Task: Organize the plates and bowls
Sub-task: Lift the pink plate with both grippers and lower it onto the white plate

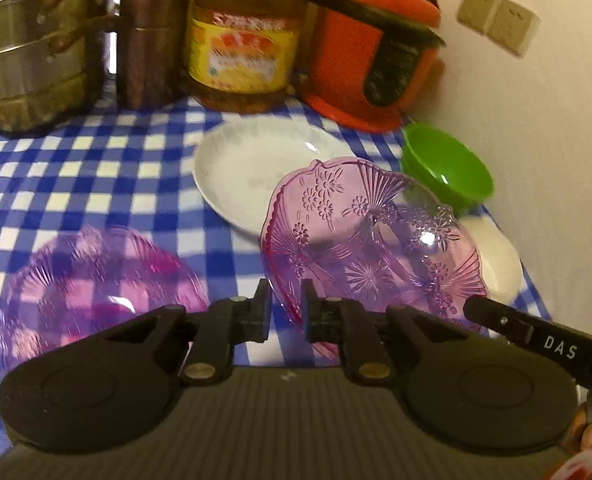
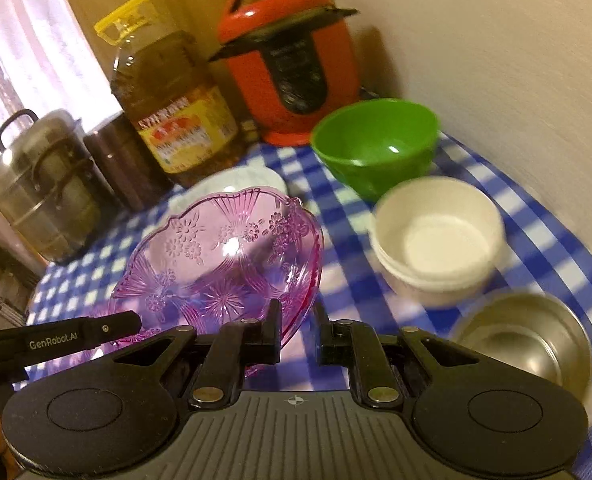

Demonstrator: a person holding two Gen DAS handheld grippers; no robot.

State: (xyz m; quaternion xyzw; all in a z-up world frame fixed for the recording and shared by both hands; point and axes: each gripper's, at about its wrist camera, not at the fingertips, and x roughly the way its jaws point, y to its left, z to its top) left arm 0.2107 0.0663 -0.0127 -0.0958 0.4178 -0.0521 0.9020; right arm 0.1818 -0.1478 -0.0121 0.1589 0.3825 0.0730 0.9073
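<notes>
A pink-purple patterned glass dish (image 1: 375,240) hangs tilted above the checked table, gripped at two places on its rim. My left gripper (image 1: 286,298) is shut on its near left rim. My right gripper (image 2: 297,318) is shut on the rim of the same dish (image 2: 224,256). A finger (image 1: 495,320) of the right gripper reaches in at the dish's right edge. A second purple dish (image 1: 96,288) lies on the cloth at the left. On the table are also a white plate (image 1: 252,172), a green bowl (image 2: 375,140), stacked white bowls (image 2: 435,240) and a steel bowl (image 2: 523,336).
Along the back stand a steel stacked pot (image 1: 32,48), a brown canister (image 1: 148,44), a big oil bottle (image 1: 244,36) and a red pressure cooker (image 1: 371,44). A wall (image 2: 495,60) with sockets borders the table on the right.
</notes>
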